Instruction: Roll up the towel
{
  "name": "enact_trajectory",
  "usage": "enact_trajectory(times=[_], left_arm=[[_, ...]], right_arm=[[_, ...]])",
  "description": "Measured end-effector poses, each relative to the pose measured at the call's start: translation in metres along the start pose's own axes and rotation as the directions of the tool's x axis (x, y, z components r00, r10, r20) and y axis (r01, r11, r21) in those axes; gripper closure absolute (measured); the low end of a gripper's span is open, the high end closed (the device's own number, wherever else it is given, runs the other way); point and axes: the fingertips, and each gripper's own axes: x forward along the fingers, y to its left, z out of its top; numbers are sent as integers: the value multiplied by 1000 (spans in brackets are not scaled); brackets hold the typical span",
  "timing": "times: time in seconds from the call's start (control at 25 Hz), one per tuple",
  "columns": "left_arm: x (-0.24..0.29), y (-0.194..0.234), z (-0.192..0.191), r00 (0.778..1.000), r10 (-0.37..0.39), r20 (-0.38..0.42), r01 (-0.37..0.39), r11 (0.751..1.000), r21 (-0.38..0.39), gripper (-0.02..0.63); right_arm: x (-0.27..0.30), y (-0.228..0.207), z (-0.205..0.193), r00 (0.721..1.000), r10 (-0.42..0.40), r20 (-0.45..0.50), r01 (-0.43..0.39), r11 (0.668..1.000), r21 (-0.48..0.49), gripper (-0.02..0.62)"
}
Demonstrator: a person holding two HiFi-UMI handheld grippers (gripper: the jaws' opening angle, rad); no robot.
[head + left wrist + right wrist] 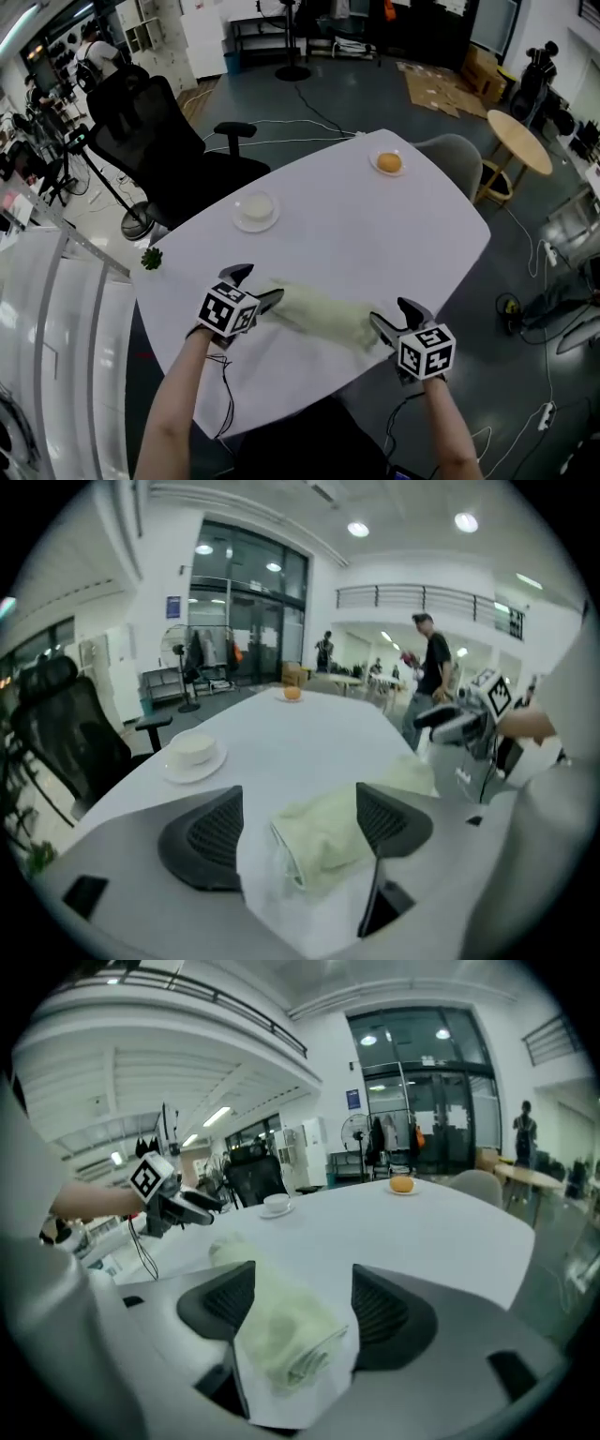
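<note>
As jaws gape, grippers (255,286) (394,319) tilted toward towel (319,314)

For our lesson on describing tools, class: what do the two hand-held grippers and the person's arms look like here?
The left hand-held gripper and right hand-held gripper each have two dark grey, wedge-shaped jaws with ribbed pads and a white cube printed with black square markers. A thin black cable trails from the left one. The forearms are bare; no sleeves show.
</note>
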Motion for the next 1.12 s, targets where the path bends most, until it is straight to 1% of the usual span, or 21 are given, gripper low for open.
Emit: enact_trajectory(times=[0.08,0.12,0.2,0.24,0.36,0.52,0.6,0.68,0.76,0.84,0.88,0.92,0.96,1.0,1.08,1.12], left_arm=[[-27,-3,7,995,-4,101,16,993,-117,221],[-41,-4,10,989,0,149,25,986,-164,222],[-69,-6,13,971,26,237,30,973,-230,222],[-83,-4,12,961,47,273,24,968,-251,222],[-125,3,4,928,123,353,-17,957,-289,222],[-182,1,-17,889,217,404,-89,946,-312,224],[-211,0,-28,863,263,432,-115,934,-340,224],[-237,-1,-39,838,303,454,-135,922,-364,224],[-257,-7,-49,821,328,468,-154,916,-371,225],[-276,-15,-55,804,345,485,-172,915,-366,225],[-285,-19,-56,792,357,495,-182,913,-365,225],[-294,-21,-57,776,376,507,-196,907,-372,226],[-304,-22,-59,755,404,517,-215,897,-386,245],[-313,-22,-62,731,440,522,-242,882,-405,303],[-329,-20,-74,682,524,510,-320,841,-437,384],[-335,-18,-82,657,568,495,-366,815,-450,420]], right_arm=[[-10,15,10,998,23,59,-28,996,86,268],[-15,23,15,995,33,90,-44,992,118,285],[-22,41,24,988,46,150,-70,985,156,304],[-23,51,29,983,50,178,-79,984,159,305],[-19,86,44,967,78,243,-110,987,121,322],[-20,135,54,950,115,291,-133,990,45,344],[-21,160,63,937,140,320,-148,989,2,350],[-21,184,73,911,184,368,-196,981,-4,357],[-23,207,81,883,222,414,-242,970,-4,372],[-25,231,89,865,255,432,-264,964,-39,379],[-26,243,92,858,277,433,-276,959,-66,379],[-26,254,94,850,301,432,-290,953,-93,380],[-26,265,97,842,325,430,-305,945,-117,383],[-26,273,98,834,347,429,-320,937,-137,398],[-23,286,99,822,387,419,-348,922,-168,443],[-21,291,97,818,403,411,-360,915,-181,470]])
